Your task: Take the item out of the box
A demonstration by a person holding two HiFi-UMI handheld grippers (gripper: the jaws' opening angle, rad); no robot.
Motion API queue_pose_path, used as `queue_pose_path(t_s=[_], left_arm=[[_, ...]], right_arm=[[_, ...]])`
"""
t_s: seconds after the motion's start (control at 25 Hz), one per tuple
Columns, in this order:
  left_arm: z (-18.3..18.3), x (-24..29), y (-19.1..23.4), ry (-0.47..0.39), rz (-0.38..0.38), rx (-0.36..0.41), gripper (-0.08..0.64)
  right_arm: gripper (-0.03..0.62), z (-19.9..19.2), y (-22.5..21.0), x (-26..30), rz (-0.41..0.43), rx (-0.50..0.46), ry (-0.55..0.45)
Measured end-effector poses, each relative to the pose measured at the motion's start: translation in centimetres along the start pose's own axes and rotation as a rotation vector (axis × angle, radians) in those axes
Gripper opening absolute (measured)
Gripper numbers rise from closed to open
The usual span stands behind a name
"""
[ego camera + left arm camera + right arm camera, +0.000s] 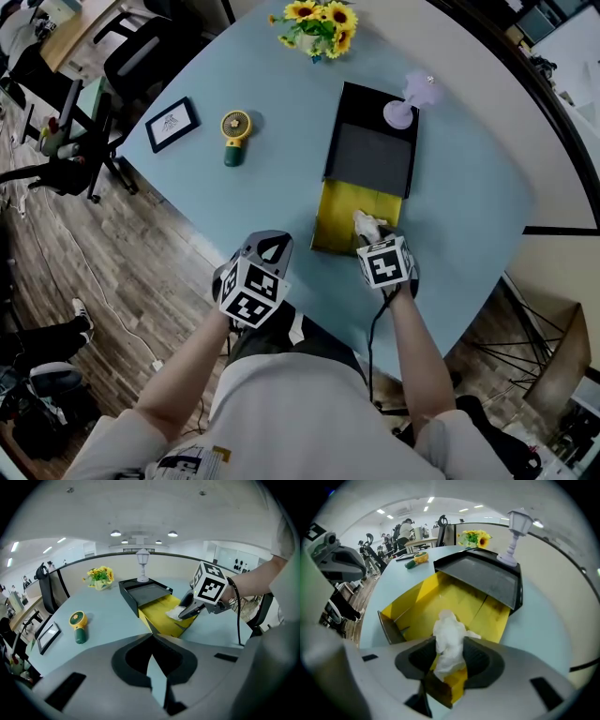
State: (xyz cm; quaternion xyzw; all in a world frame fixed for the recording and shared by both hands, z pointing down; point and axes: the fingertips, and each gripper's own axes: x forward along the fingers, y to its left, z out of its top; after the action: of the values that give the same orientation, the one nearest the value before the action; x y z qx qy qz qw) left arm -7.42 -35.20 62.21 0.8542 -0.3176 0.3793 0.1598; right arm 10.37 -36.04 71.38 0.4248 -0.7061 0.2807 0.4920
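White wad [447, 627] gripped by right gripper [449, 645]
It is held over the yellow box's [412, 606] near edge, lower centre; open table [543, 634] is seen rightward.

One tabletop [469, 187], and on it, one box [370, 155]. One white wad [366, 225], just the one. One lamp [408, 101], one bunch of sunflowers [319, 26], one fan [235, 136], one frame [172, 124]. And two grippers working: left gripper [272, 246], right gripper [367, 232].
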Motion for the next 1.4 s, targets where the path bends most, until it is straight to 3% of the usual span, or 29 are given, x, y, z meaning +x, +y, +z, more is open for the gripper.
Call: queue_pose_path(t_s=[0.2,0.48,0.68,0.92,1.12,1.4], left_arm=[[-0.3,-1.3,0.3,-0.010,0.019,-0.006,0.003],[0.6,-4.0,1.1,-0.049,0.055,0.006,0.003],[2.3,-6.4,1.6,-0.093,0.089,0.021,0.002],[5.8,-9.8,1.8,-0.175,0.129,0.054,0.003],[9.9,-13.7,2.6,-0.298,0.206,0.083,0.002],[15.5,-19.5,2.8,-0.440,0.251,0.138,0.003]], right_arm=[[0.109,0.4,0.7,-0.8,0.002,0.018,-0.027],[0.087,3.0,1.4,-4.9,0.020,0.083,-0.155],[0.086,5.9,0.5,-10.3,0.023,0.114,-0.300],[0.087,9.4,-0.4,-18.0,0.002,0.111,-0.481],[0.087,11.8,-0.1,-24.8,-0.013,0.087,-0.634],[0.089,14.2,0.4,-34.2,-0.039,0.069,-0.859]])
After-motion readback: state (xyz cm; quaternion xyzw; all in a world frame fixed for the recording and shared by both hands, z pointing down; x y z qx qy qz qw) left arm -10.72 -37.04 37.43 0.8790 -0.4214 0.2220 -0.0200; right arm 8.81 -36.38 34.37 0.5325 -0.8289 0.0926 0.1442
